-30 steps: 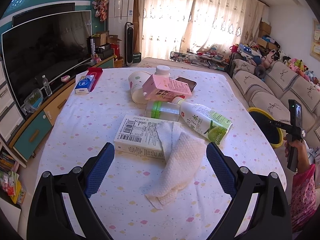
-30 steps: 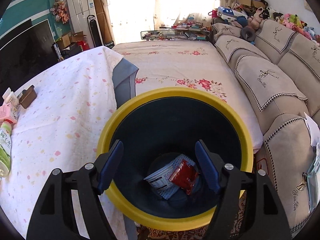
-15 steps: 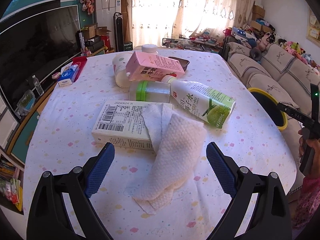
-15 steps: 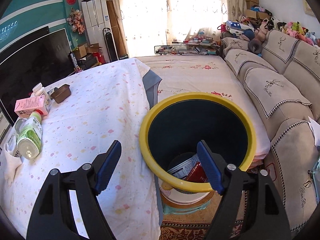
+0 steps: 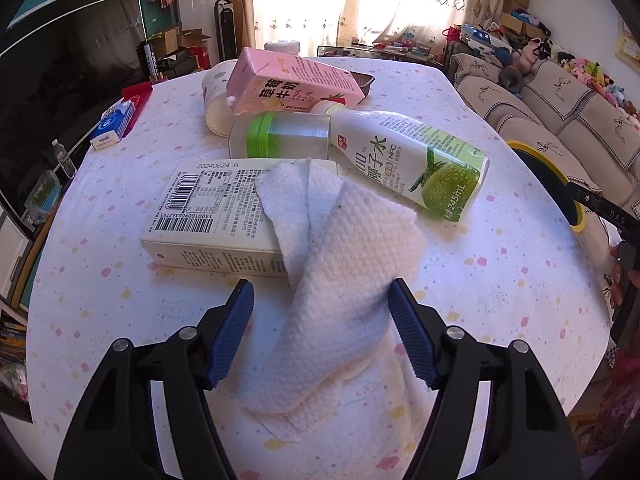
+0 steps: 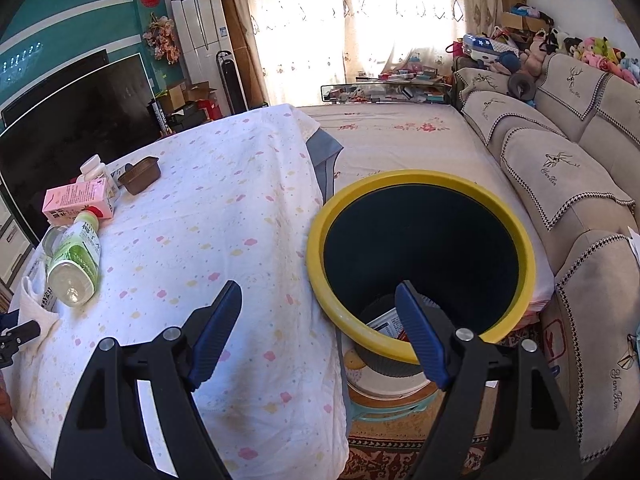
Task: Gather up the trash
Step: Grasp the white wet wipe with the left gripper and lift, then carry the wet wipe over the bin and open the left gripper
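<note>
A crumpled white paper towel [image 5: 344, 264] lies draped over a cream carton [image 5: 212, 216] on the spotted tablecloth. My left gripper [image 5: 320, 292] straddles the towel and its jaws are closing. The left pad stands clear of the towel and the right pad is at its edge. Behind it lie a coconut water bottle [image 5: 408, 160], a green-lidded jar [image 5: 288, 140], a pink milk carton [image 5: 292, 84] and a paper cup [image 5: 214, 100]. My right gripper [image 6: 318, 288] hangs open and holds nothing, over the table's edge beside the yellow-rimmed bin [image 6: 420, 188], which has trash [image 6: 388, 322] at its bottom.
A blue tissue pack [image 5: 114, 126] lies at the table's far left, and a brown tray [image 6: 140, 176] and a white pill bottle [image 6: 94, 166] at its far end. A television [image 5: 60, 92] stands to the left and a sofa [image 6: 560, 168] to the right. A person's hand [image 5: 620, 280] is at the right edge.
My left gripper has come down and closer to the paper towel, and its jaws have narrowed around it. My right gripper has drifted left from over the bin to the table's edge.
</note>
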Available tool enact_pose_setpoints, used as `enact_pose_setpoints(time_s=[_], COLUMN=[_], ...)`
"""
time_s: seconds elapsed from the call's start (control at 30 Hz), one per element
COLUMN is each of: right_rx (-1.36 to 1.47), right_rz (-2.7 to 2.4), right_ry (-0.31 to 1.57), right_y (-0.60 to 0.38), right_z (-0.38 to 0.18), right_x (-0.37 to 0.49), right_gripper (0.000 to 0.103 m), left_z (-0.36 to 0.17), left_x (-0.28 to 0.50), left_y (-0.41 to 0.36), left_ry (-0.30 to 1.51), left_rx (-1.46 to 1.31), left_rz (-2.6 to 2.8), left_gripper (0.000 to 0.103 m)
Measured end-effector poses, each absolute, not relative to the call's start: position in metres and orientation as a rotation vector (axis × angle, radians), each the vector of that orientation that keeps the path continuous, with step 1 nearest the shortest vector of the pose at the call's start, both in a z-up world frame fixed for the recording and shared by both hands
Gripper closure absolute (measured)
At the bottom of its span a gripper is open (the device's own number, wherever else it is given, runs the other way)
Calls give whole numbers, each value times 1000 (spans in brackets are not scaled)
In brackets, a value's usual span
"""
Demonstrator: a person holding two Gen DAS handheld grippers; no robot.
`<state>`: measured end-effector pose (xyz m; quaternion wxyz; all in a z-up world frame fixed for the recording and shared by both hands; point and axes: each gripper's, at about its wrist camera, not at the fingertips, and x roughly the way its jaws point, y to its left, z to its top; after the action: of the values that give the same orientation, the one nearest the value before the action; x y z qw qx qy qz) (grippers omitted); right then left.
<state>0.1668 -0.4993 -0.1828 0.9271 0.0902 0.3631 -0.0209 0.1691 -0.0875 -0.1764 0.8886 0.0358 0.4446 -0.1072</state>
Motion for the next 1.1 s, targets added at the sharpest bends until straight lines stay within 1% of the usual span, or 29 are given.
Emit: enact_pose_setpoints(time_s=[0.03, 0.07, 0.13, 0.17, 0.23, 0.27, 0.3, 0.33, 0.43, 0.77, 0.93, 1.1], right_rx=[188, 192, 202, 206, 213, 217, 219, 221, 225, 229, 220, 204], right_rz=[-43, -44, -45, -45, -49, -50, -51, -51, -52, -74, -122, -183], right_ry=[744, 744, 745, 745, 740, 739, 738, 736, 722, 660, 623, 584], right_y=[-500, -501, -503, -504, -505, -506, -507, -507, -507, -514, -525, -539], right_z=[-183, -183, -183, -183, -182, -182, -182, -181, -177, -157, -146, -135], right_x=[166, 166, 165, 164, 162, 162, 162, 161, 157, 132, 110, 86], right_gripper=[28, 28, 28, 28, 28, 28, 28, 28, 28, 28, 28, 27], left_z=[-177, -178, -180, -180, -179, -178, -177, -174, -166, -105, -81, -70], left_x=[168, 169, 168, 167, 164, 163, 161, 158, 150, 121, 119, 129], left_y=[-87, -88, -89, -89, -89, -89, -88, -88, -89, -107, -132, -174], left_ry=[927, 933, 945, 949, 950, 947, 942, 936, 910, 776, 733, 731], left_rx=[68, 60, 55, 52, 48, 44, 36, 30, 33, 44, 65, 81], left_rz=[-228, -234, -248, -254, -264, -270, -279, -286, -305, -396, -458, -540], left_gripper=[45, 48, 62, 66, 78, 82, 89, 91, 94, 94, 94, 94])
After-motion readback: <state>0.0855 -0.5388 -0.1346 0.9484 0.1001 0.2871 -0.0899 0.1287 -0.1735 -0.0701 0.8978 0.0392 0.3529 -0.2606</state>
